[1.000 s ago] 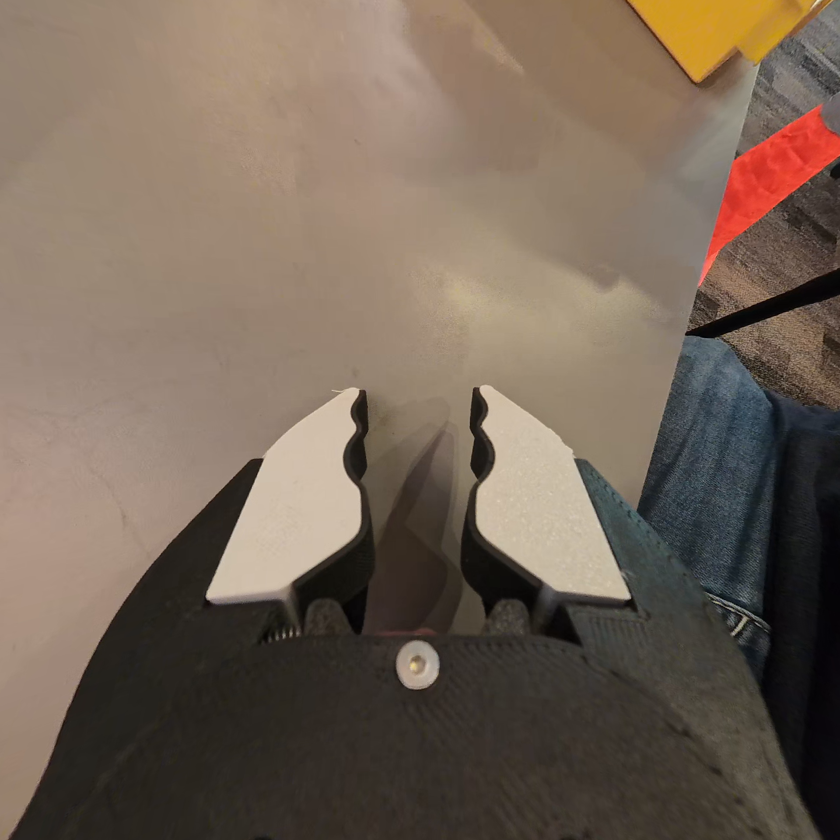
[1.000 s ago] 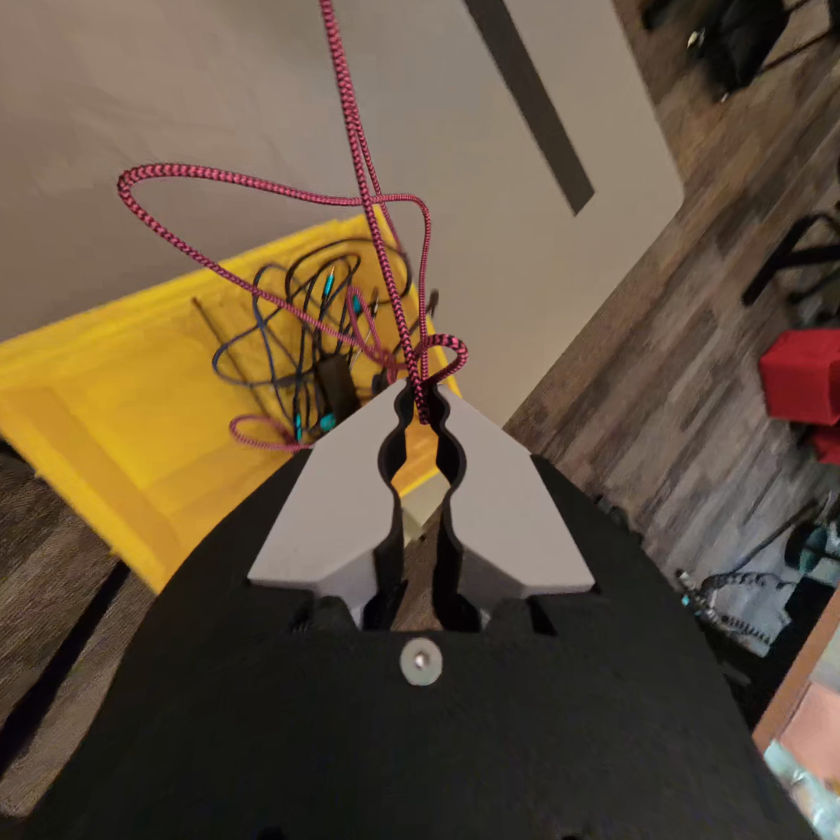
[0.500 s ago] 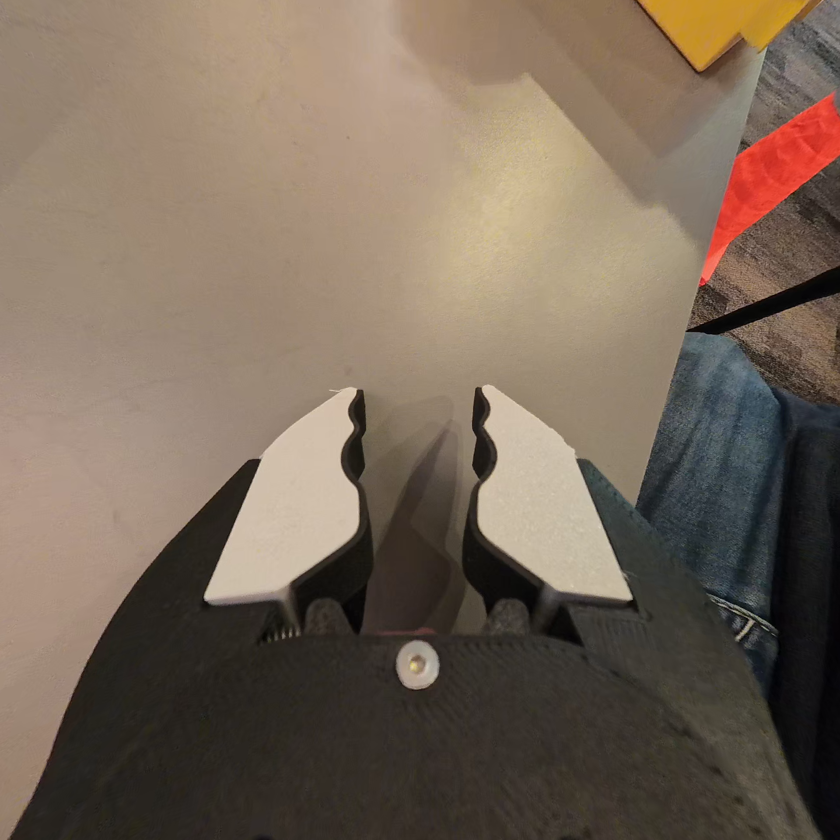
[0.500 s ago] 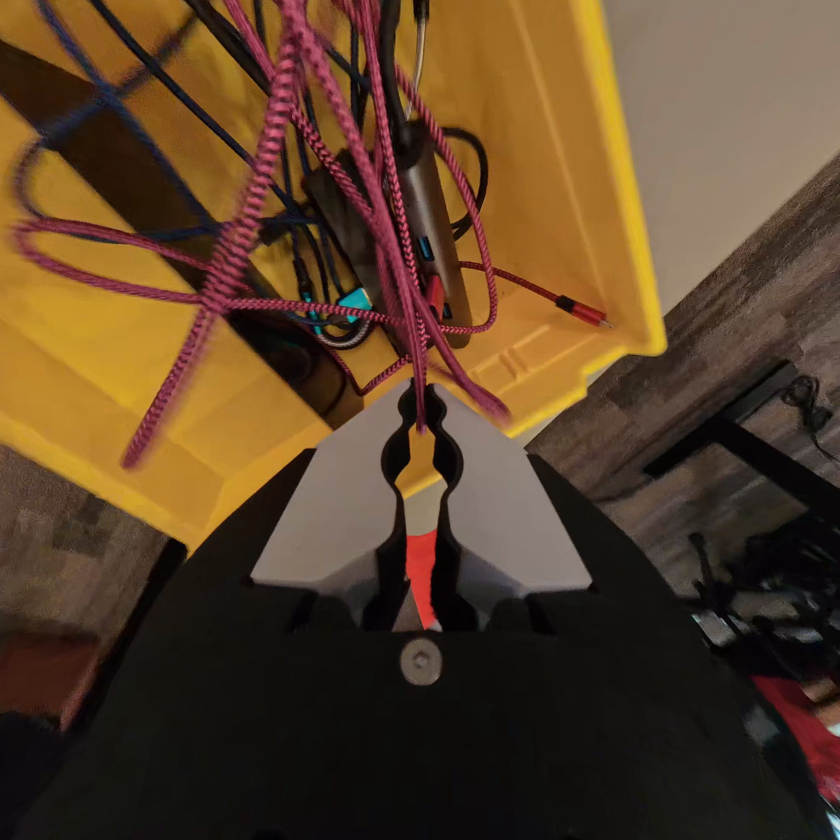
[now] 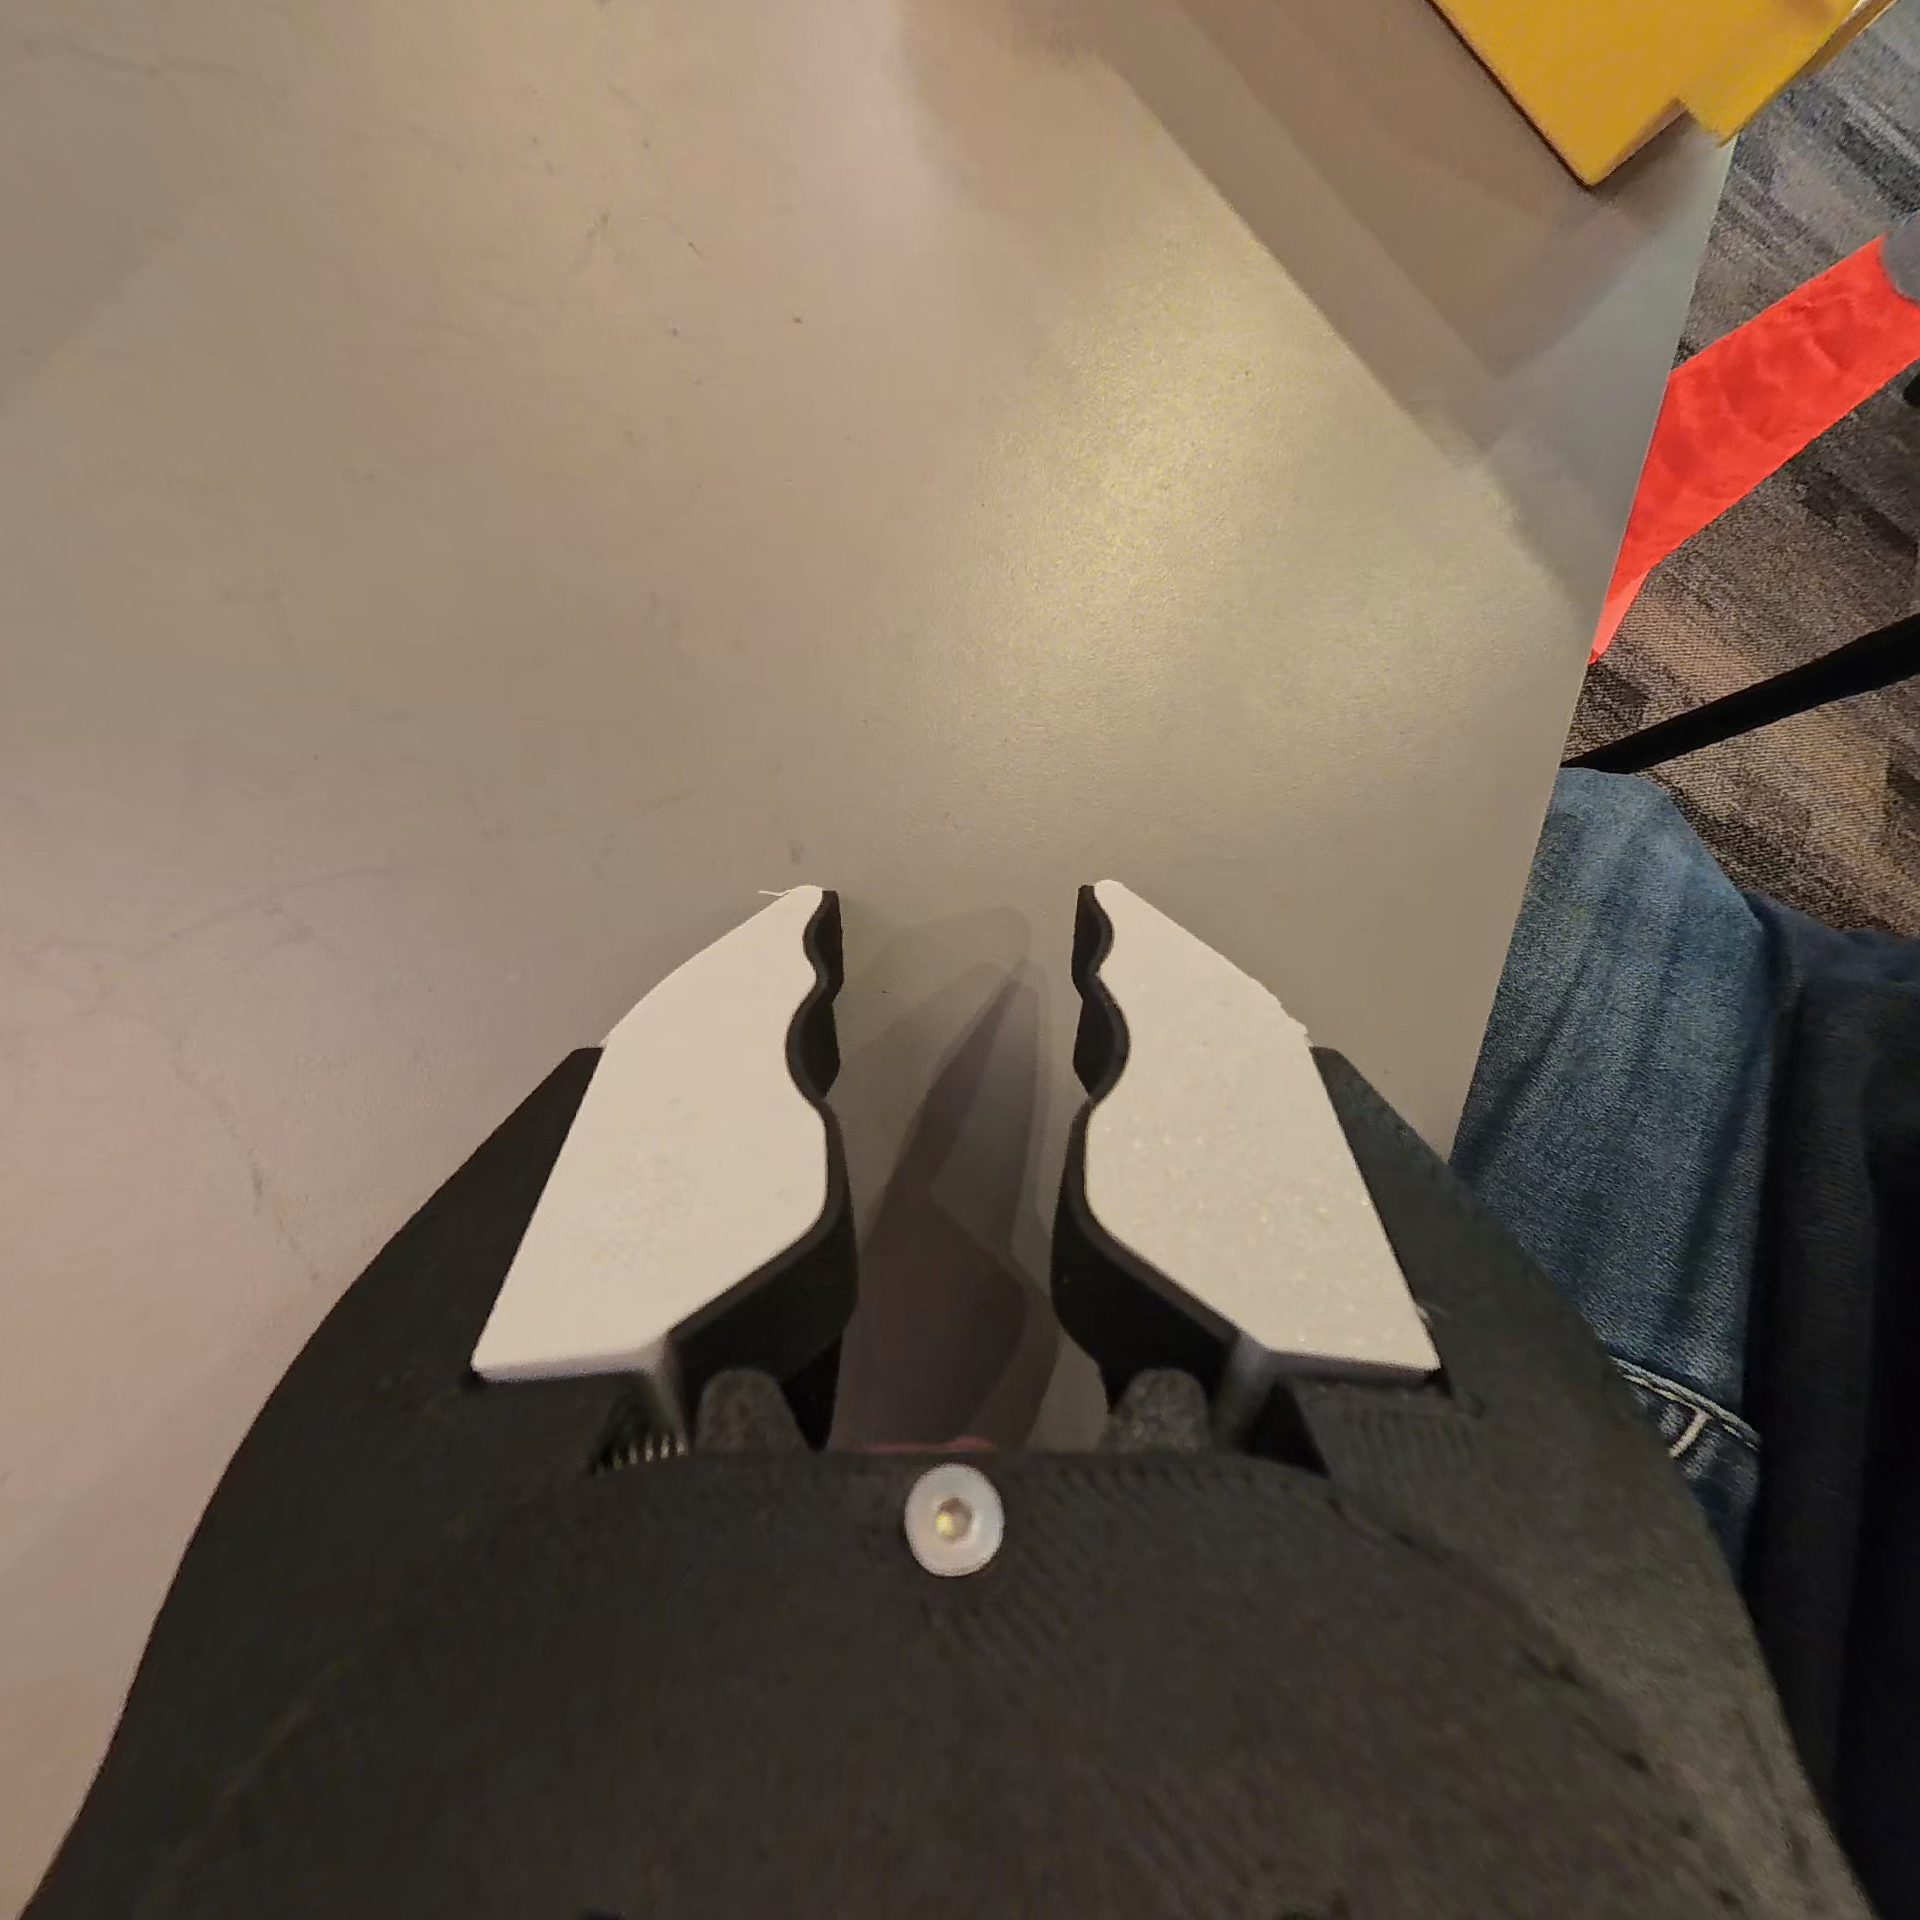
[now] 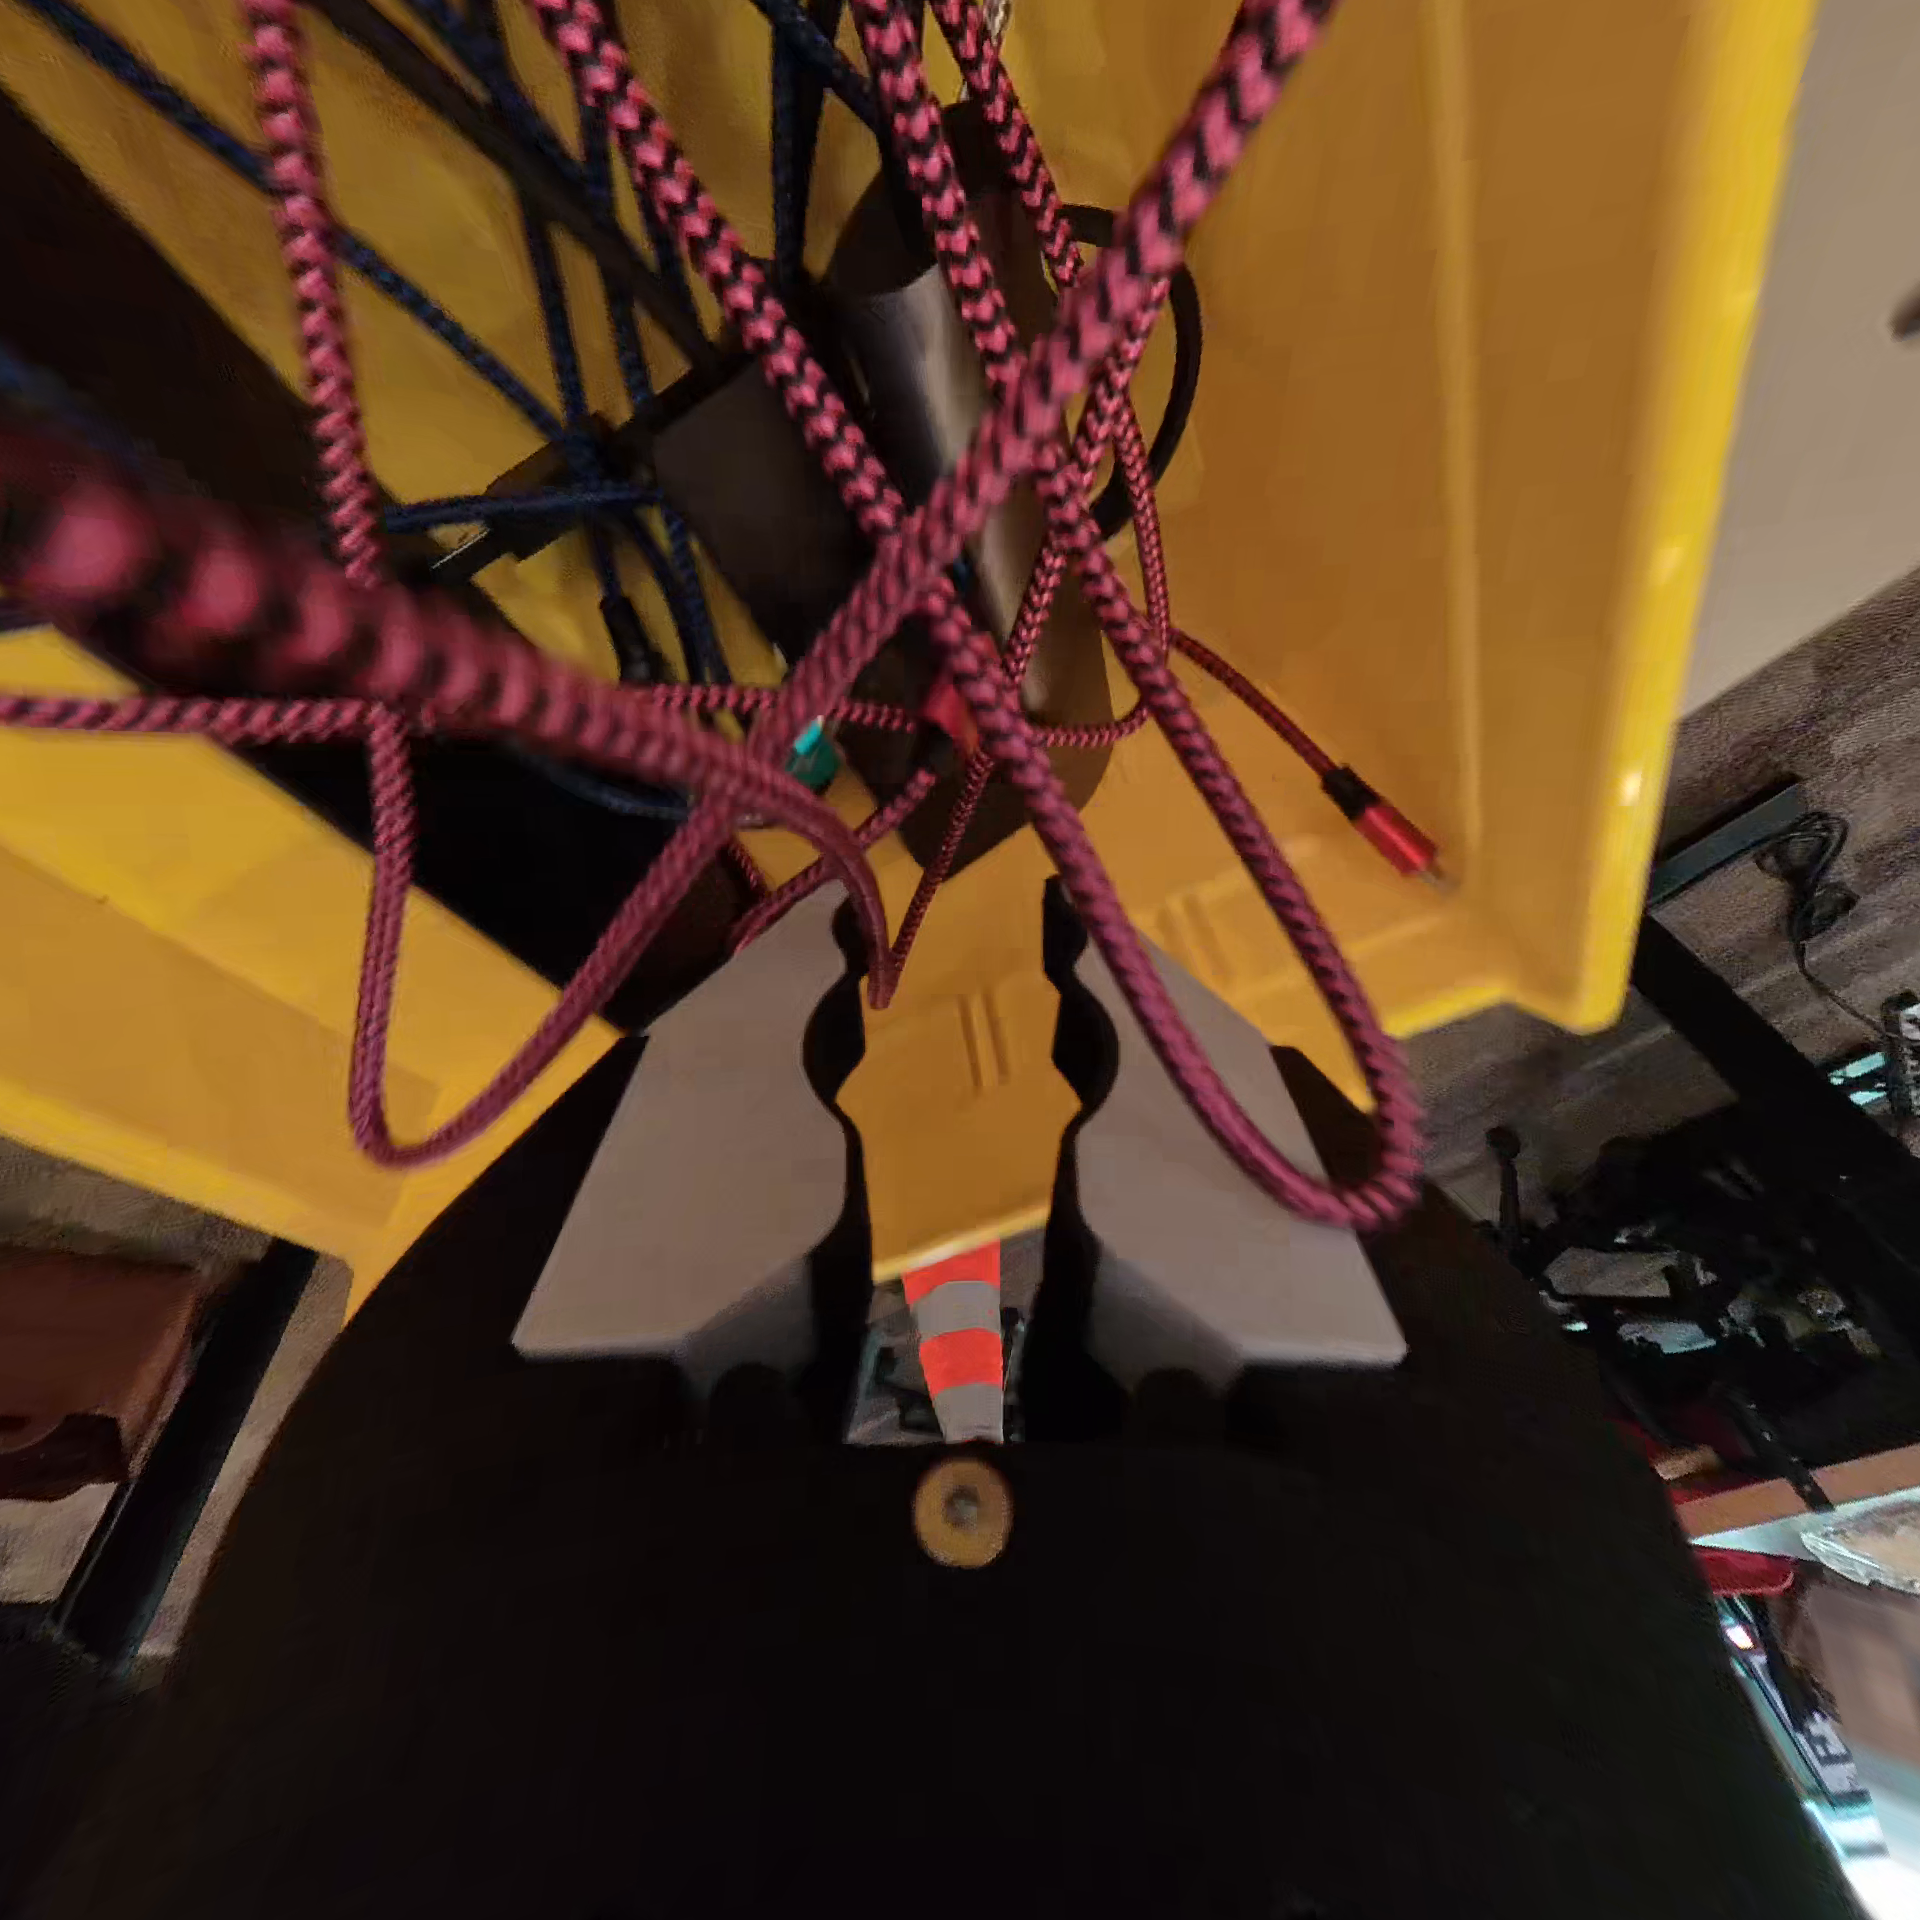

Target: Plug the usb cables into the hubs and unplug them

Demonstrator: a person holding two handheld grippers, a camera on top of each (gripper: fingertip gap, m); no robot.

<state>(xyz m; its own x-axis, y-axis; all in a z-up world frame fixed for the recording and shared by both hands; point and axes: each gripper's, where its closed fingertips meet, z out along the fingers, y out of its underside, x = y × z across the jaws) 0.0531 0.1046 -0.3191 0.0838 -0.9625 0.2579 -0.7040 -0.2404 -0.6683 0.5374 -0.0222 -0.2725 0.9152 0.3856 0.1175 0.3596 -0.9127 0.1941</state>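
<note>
Cables loose over the bin

My right gripper gapes above the yellow bin, red braided cable draped over its fingers; my left gripper spread, empty, above the table.

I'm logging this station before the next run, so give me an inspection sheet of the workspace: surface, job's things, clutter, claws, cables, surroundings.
Surface: grey table, bare in front of the left claw.
Job's things: two dark hubs lie in the yellow bin among cables.
Clutter: nothing seen on the table beyond the bin.
Claws: left claw open, empty, low over the table; right claw open over the bin, a red braided cable draped across its fingers.
Cables: red braided and dark blue cables tangled; one red plug lies loose.
Surroundings: wood-pattern floor, orange striped cone, person's jeans.
</note>
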